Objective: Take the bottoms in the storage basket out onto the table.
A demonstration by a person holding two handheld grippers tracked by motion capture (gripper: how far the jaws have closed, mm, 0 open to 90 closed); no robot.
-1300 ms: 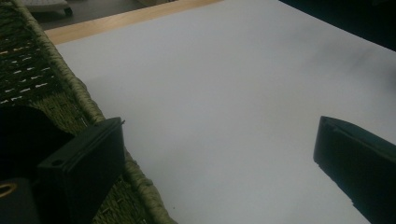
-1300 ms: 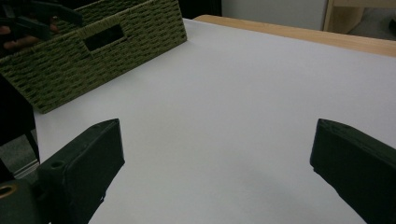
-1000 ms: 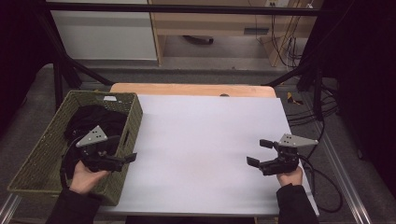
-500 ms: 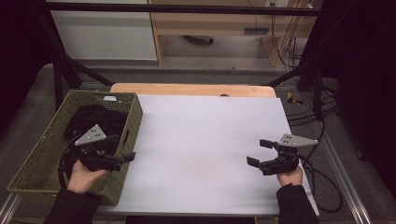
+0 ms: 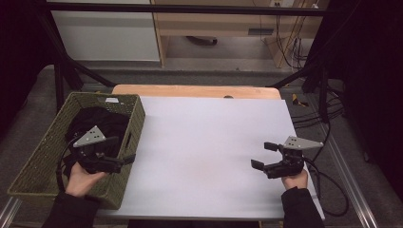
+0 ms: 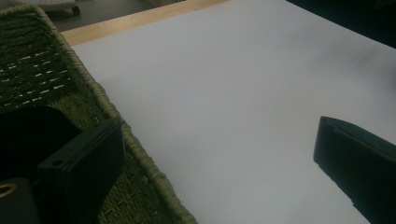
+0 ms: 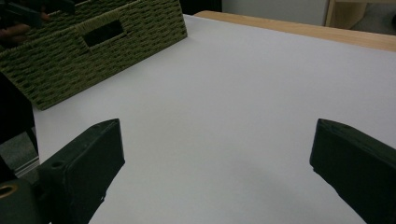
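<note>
A green woven basket (image 5: 29,170) stands on the left end of the white table (image 5: 209,137), with black fabric (image 5: 95,119) piled inside it. My left gripper (image 5: 121,151) hovers open over the basket's near right corner, nothing between its jaws. In the left gripper view this gripper (image 6: 219,140) has one jaw over the basket rim (image 6: 135,149) and the other over the white surface. My right gripper (image 5: 264,156) is open and empty above the table's right side, pointing left. In the right gripper view it (image 7: 219,149) faces the basket (image 7: 93,44) across bare white tabletop.
A wooden strip (image 5: 195,90) runs along the table's far edge. Cables (image 5: 328,114) lie on the floor to the right, and black frame legs (image 5: 59,80) stand behind the basket. White tabletop stretches between the two grippers.
My left gripper has drifted slightly left, farther over the basket. The right gripper has stayed still.
</note>
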